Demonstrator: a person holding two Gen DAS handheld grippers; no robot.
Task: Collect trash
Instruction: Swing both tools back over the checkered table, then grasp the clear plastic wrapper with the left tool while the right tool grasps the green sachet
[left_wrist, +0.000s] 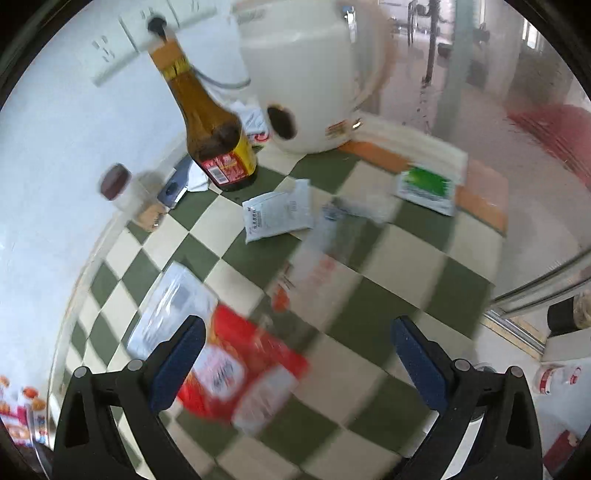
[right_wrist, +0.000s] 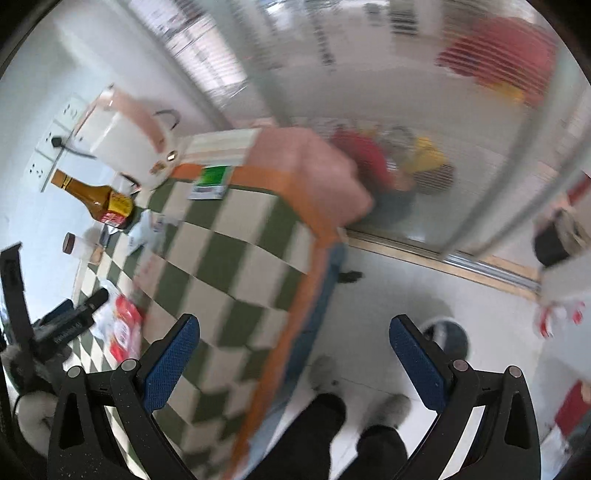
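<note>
Both grippers show jaws released and spread wide, gripping nothing. Nearest the left gripper, a red-and-white wrapper lies flat on the checkered bench, its corner just beside the left blue pad, with a clear plastic bag touching its far edge. Farther on, a white sachet and a blurred clear wrapper rest mid-bench; a green-and-white packet lies near the far edge. At the back, a brown sauce bottle stands beside a white rice cooker and a small capped jar. The right gripper hangs over the bench edge above the floor, where a grey bin stands near the person's feet.
</note>
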